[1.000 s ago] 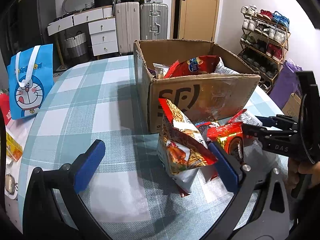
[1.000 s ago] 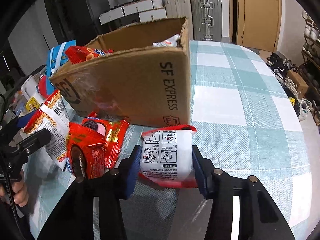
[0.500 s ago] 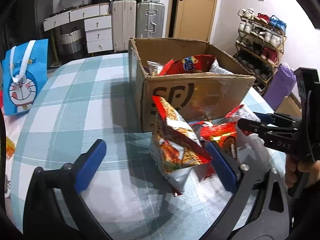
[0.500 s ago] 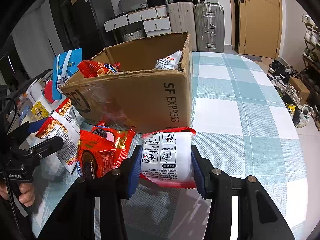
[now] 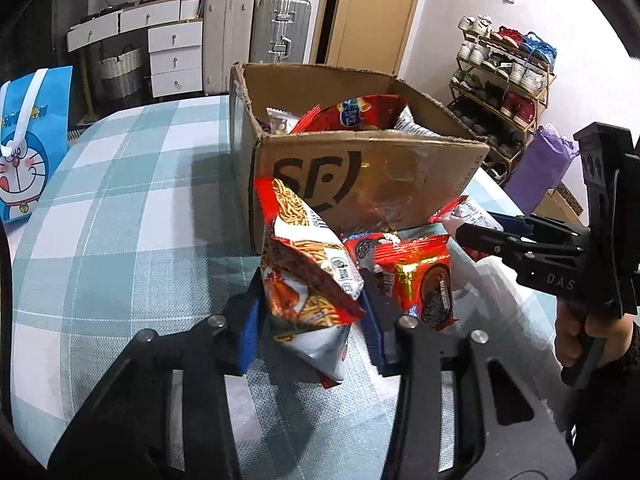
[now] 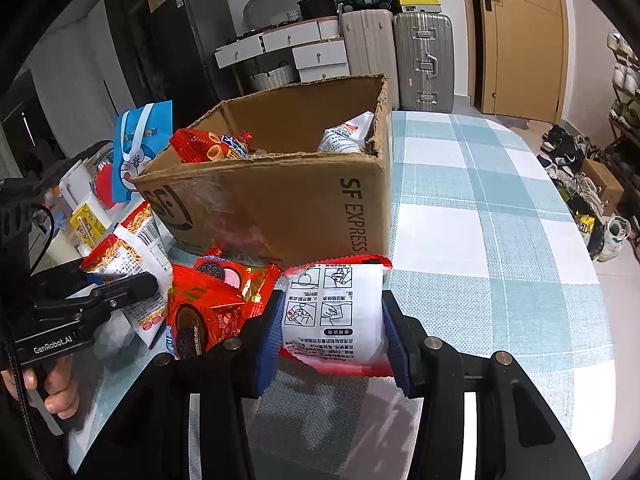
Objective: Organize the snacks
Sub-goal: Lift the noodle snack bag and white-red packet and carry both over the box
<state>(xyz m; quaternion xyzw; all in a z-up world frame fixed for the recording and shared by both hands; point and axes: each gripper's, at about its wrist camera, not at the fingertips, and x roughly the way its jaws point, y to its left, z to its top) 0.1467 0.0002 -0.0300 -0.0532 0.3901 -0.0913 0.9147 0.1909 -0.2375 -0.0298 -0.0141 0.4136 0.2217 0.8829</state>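
Left gripper [image 5: 312, 316] clamping a red-and-white noodle-snack bag [image 5: 306, 280], blue pads hiding the bag's flanks. Right gripper [image 6: 332, 332] pinching a white red-edged instruction-printed packet [image 6: 334, 316] (lower edge cut off behind the pads). Both sitting just before an open brown cardboard box [image 6: 288, 196] on the blue-checked tablecloth [image 6: 480, 240]. Red cookie packets [image 6: 212, 308] lying between; box contents partly hidden by its walls.

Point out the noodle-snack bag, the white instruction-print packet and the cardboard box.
noodle-snack bag [image 5: 310, 280]: left wrist view, crumpled front.
white instruction-print packet [image 6: 334, 312]: right wrist view, printed panel.
cardboard box [image 6: 288, 204]: right wrist view, front wall.
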